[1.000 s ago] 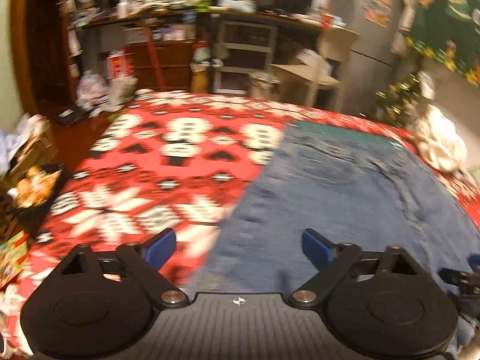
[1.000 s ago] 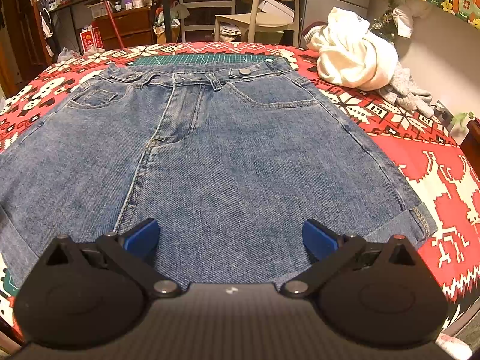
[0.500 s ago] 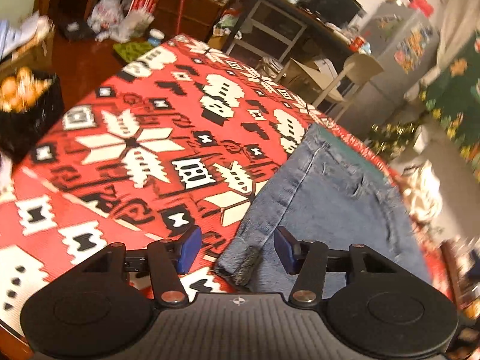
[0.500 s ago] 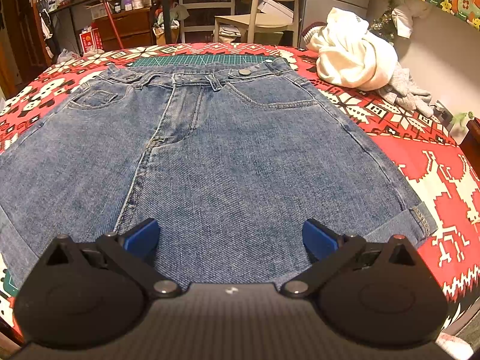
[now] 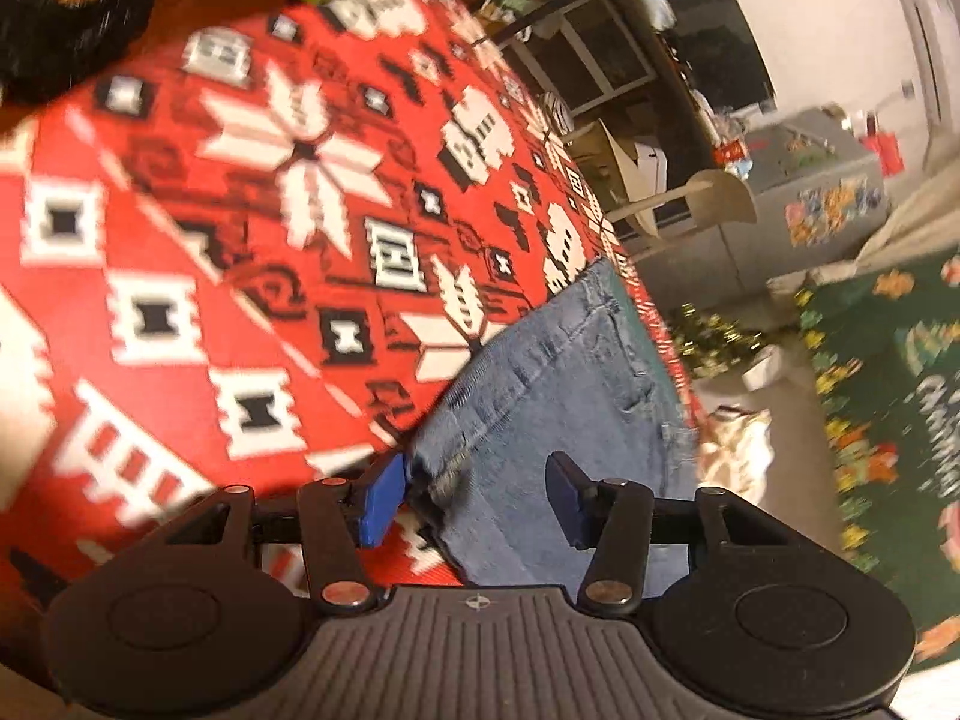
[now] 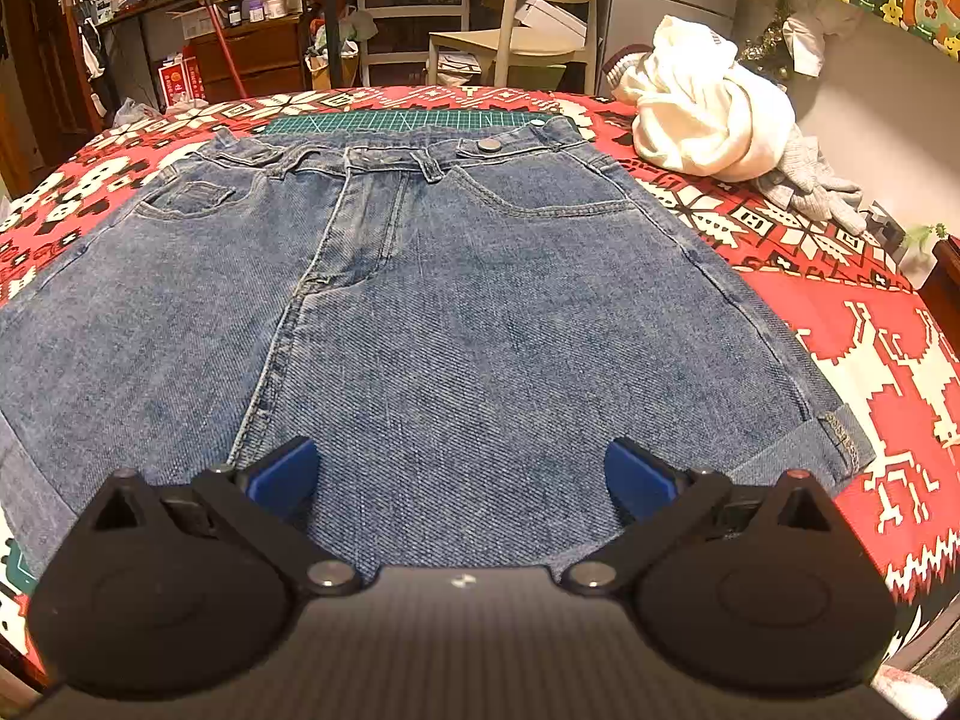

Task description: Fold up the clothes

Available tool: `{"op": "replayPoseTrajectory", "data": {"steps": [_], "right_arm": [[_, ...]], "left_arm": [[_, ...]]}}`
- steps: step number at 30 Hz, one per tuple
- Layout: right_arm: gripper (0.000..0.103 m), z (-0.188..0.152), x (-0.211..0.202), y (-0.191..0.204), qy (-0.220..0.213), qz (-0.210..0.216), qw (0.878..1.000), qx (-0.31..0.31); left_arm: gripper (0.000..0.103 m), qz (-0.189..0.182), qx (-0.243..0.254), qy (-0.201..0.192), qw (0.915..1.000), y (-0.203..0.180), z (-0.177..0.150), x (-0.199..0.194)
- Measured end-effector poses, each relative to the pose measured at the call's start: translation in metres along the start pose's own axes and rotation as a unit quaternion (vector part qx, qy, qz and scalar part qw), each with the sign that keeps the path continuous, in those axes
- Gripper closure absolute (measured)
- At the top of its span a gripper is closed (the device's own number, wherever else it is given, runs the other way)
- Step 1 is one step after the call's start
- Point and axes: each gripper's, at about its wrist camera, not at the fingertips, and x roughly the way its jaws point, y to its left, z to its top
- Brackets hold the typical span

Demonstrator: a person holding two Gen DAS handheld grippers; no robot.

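Observation:
Blue denim shorts (image 6: 456, 300) lie flat on the red patterned cloth (image 6: 870, 372), waistband at the far side. My right gripper (image 6: 462, 474) is open and empty, hovering over the near hem. In the left wrist view the shorts (image 5: 552, 396) show at an angle; my left gripper (image 5: 474, 498) is open, tilted, with the shorts' left hem corner (image 5: 444, 474) between its blue pads, not clamped.
A white garment (image 6: 702, 114) and a grey knit piece (image 6: 810, 186) lie at the far right of the cloth. A green cutting mat (image 6: 390, 120) peeks out behind the waistband. A chair (image 6: 528, 30) and cluttered desks stand beyond. A black crate (image 5: 66, 6) sits on the floor at the left.
My left gripper has swung left and down to the shorts' left hem corner, tilted, its fingers narrowing then widening around the cuff. The right gripper has not moved.

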Motion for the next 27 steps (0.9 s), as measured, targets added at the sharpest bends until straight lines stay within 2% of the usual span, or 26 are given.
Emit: {"op": "replayPoseTrajectory", "data": {"steps": [7,9,12,14,17,21,22,24,25,27], "right_arm": [[0.001,0.000,0.000,0.000,0.000,0.000,1.000,0.000],[0.001,0.000,0.000,0.000,0.000,0.000,1.000,0.000],[0.001,0.000,0.000,0.001,0.000,0.000,1.000,-0.001],[0.001,0.000,-0.001,0.000,0.000,0.000,1.000,-0.001],[0.001,-0.001,-0.002,0.000,0.000,0.000,1.000,-0.001],[0.001,-0.001,-0.002,0.000,0.000,0.001,1.000,-0.001],[0.001,-0.001,-0.002,0.000,0.000,0.001,1.000,-0.001],[0.001,-0.001,-0.002,0.000,0.000,0.000,1.000,-0.001],[0.001,0.000,-0.001,0.000,0.000,0.000,1.000,-0.001],[0.001,0.000,-0.001,0.000,0.001,0.001,1.000,-0.002]], "left_arm": [[0.052,-0.010,-0.010,0.001,0.9999,-0.004,-0.003,0.006],[0.052,0.000,-0.002,-0.021,0.9998,-0.006,-0.002,0.003],[0.052,-0.012,-0.013,-0.057,0.9982,-0.005,0.003,0.000],[0.052,-0.013,-0.018,-0.046,0.9987,-0.003,0.006,0.003],[0.053,0.005,0.012,-0.028,0.9995,-0.009,0.003,0.008],[0.055,0.010,0.020,-0.017,0.9996,-0.010,-0.002,0.008],[0.061,0.014,0.019,-0.016,0.9996,-0.010,-0.003,0.008],[0.080,0.029,0.020,-0.018,0.9992,-0.009,-0.003,0.009],[0.093,0.041,0.021,-0.020,0.9987,-0.009,-0.004,0.010],[0.093,0.049,0.025,-0.027,0.9981,-0.011,-0.006,0.009]]}}
